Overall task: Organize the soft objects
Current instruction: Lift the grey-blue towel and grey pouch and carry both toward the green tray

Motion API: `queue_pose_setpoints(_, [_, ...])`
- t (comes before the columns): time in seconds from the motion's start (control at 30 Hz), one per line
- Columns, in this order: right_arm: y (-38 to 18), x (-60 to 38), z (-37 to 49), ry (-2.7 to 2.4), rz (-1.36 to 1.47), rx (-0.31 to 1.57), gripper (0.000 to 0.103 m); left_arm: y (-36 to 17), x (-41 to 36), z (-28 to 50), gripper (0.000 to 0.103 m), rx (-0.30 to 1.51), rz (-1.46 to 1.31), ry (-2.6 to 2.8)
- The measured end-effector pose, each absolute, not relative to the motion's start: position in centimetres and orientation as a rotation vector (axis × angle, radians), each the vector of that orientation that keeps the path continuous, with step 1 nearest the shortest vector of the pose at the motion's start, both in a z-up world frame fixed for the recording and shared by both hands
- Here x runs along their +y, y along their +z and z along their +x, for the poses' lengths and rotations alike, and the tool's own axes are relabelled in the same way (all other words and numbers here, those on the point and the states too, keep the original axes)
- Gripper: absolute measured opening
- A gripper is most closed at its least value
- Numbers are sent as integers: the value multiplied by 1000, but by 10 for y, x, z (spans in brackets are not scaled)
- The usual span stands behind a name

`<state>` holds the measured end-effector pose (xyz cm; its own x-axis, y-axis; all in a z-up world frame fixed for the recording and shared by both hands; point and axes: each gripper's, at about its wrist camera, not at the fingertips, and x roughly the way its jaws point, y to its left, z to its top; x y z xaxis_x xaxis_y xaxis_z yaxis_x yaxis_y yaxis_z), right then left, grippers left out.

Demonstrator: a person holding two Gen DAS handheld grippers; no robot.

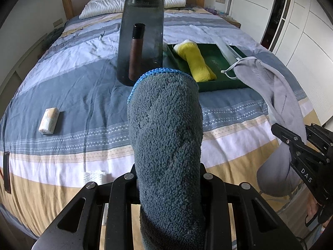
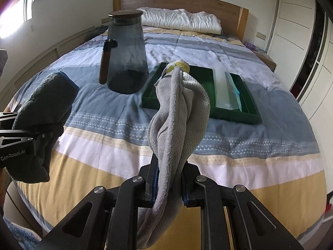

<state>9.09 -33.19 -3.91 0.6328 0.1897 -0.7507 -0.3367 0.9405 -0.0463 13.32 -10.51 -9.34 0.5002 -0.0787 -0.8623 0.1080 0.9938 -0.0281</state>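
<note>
My left gripper [image 1: 168, 179] is shut on a rolled blue-grey fluffy towel [image 1: 164, 129], held above the bed's foot; it also shows at the left of the right wrist view [image 2: 41, 112]. My right gripper [image 2: 168, 187] is shut on a grey cloth [image 2: 179, 112], seen at the right of the left wrist view [image 1: 276, 95]. A dark green tray [image 1: 220, 83] lies on the bed ahead, holding a rolled yellow towel [image 1: 197, 62] and a clear plastic packet [image 2: 224, 87]. The tray also shows in the right wrist view [image 2: 237, 116].
A tall smoked-glass jug [image 1: 141, 37] with a brown handle stands left of the tray on the striped bedspread [image 1: 72, 79]. A small tissue packet [image 1: 49, 120] lies at the left. White pillows [image 2: 181, 20] and a wooden headboard are at the far end; wardrobes stand right.
</note>
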Motion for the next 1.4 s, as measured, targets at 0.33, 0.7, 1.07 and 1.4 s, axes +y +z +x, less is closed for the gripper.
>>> queue_pose_setpoints(0.33, [-51,-350,105,287,-179,852,16,-102,-124,150,24,1059,33,-108])
queue_pose_setpoints(0.7, [-56,-369,119,270,-168,855,16,-103,-149,167,25,1056,51,-118])
queue_pose_setpoints(1.07, [-53,-388,140,227,-188,843,16,-97,-173,187,25,1030,68,-144])
queue_pose_setpoints(1.4, [-47,-392,162,207,-202,816,17,-87,-184,209,25,990,55,-140])
